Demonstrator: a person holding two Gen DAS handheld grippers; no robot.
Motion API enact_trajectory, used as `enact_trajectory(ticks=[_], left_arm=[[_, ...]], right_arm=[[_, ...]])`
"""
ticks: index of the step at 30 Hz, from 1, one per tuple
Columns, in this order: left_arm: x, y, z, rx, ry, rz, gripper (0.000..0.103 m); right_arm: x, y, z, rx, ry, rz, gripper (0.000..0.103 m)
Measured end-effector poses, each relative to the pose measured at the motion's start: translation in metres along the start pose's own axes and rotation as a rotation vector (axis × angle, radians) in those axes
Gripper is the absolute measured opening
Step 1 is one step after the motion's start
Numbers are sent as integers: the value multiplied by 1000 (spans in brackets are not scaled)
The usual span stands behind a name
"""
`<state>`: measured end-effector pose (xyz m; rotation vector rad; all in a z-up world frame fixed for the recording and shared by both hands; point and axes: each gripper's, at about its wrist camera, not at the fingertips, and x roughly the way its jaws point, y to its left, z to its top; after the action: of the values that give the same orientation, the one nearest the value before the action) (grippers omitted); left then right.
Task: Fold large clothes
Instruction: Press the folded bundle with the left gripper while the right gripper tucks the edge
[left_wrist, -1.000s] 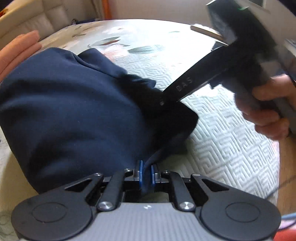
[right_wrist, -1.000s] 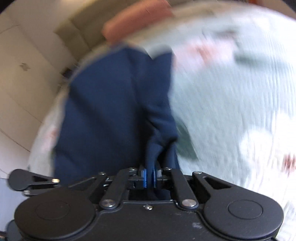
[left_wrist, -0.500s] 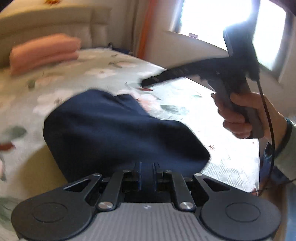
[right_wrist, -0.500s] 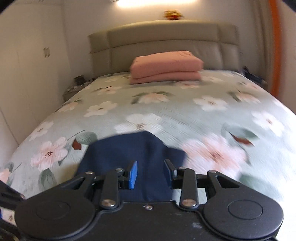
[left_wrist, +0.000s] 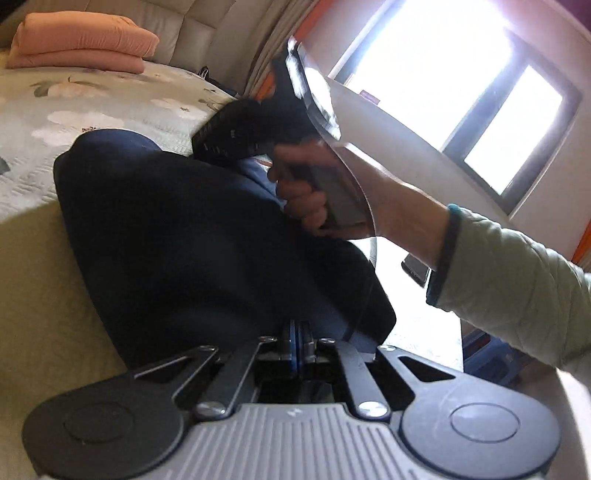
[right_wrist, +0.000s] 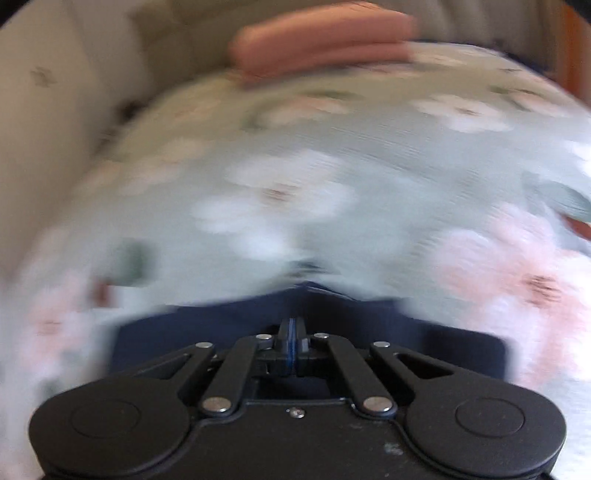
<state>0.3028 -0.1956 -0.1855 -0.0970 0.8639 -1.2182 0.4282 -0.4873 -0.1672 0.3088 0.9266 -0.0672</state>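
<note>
A dark navy garment (left_wrist: 184, 240) lies folded in a compact bundle on the floral bed (left_wrist: 74, 110). My left gripper (left_wrist: 297, 338) sits at its near edge, jaws closing until the blue pads meet; I see no cloth between them. In the blurred right wrist view, my right gripper (right_wrist: 291, 332) hovers just over the garment (right_wrist: 221, 325), its jaws closing too, pads together with nothing pinched. The left wrist view also shows the right gripper (left_wrist: 201, 142) above the bundle's far side, gripped by a hand (left_wrist: 306, 192).
A folded pink blanket (left_wrist: 81, 44) lies by the padded headboard (left_wrist: 192, 29), blurred as the pink blanket (right_wrist: 321, 40) in the right wrist view. Floral bedspread (right_wrist: 332, 166) stretches beyond the garment. A pale green sleeve (left_wrist: 517, 288) crosses the right side below a bright window (left_wrist: 461, 85).
The right gripper let go of the navy cloth, opened, then shut empty and swung over the bundle. The left gripper's pads came off the cloth and shut while its view rolled.
</note>
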Motion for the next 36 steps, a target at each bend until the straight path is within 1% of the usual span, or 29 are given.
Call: enact_trajectory(ticks=[1,2,4,5,6,7,8,9,10,12,13,14,15,16,17,18,20,22,23,26,27,29,30,31,32,33,34,36], left_arm=[[-2,-3,1,6,5,6,4],[-4,-7,3,17,11,15,5],[-13,-16,11,66,22,54,6],[-13,-23,18,86,21,74,9],[-17,-28,26,106,13,114,21],[-21,-34,35,123,-2,158,40],[-24,-39,45,143,-27,205,49],[-23,-42,58,161,-53,250,60],[-19,-44,71,172,-75,283,62],[-6,-48,87,184,-85,319,61],[7,-51,92,195,-70,348,59],[21,-51,97,203,-43,393,55],[33,-49,99,214,-13,429,40],[49,-47,99,228,32,455,31],[60,-44,96,240,71,475,15],[68,-41,92,263,96,496,14],[67,-34,81,271,111,508,14],[58,-30,74,242,101,494,14],[49,-22,61,221,94,484,14],[27,-23,55,190,78,467,14],[19,-26,52,191,77,468,14],[1,-41,46,206,67,486,14],[-8,-47,44,207,55,474,14],[-17,-54,42,198,32,436,15],[-21,-57,40,190,11,393,18],[-23,-61,38,187,-1,365,19],[-19,-65,37,192,7,364,19],[-1,-71,26,240,68,408,18]], right_arm=[[-3,-12,-2,43,-2,28,0],[-12,-20,-4,66,-19,30,0],[-38,-21,-5,50,-72,13,0],[-54,-20,-7,35,-100,20,0],[-71,-16,-10,19,-126,40,13],[-90,-12,-14,-4,-145,73,23],[-102,-8,-19,-31,-156,109,34],[-112,1,-23,-58,-161,139,67],[-120,9,-30,-84,-169,165,86],[-125,28,-42,-175,-159,183,83],[-124,36,-50,-229,-163,166,81],[-119,41,-56,-280,-162,139,75],[-112,43,-61,-309,-137,127,54],[-99,44,-68,-313,-96,135,38],[-89,41,-74,-303,-61,144,38],[-81,38,-80,-309,-37,139,38],[-72,32,-93,-340,-15,121,38],[-78,25,-104,-346,-16,144,37],[-82,24,-108,-345,-14,147,37],[-96,14,-116,-339,-21,139,38],[-103,11,-118,-335,-21,126,38],[-123,9,-129,-357,-30,70,43],[-135,9,-135,-360,-46,66,44],[-148,10,-141,-353,-63,90,44],[-160,14,-146,-355,-83,115,44],[-168,20,-152,-373,-105,123,45],[-173,28,-158,-397,-123,113,46],[-166,38,-172,-457,-102,85,46]])
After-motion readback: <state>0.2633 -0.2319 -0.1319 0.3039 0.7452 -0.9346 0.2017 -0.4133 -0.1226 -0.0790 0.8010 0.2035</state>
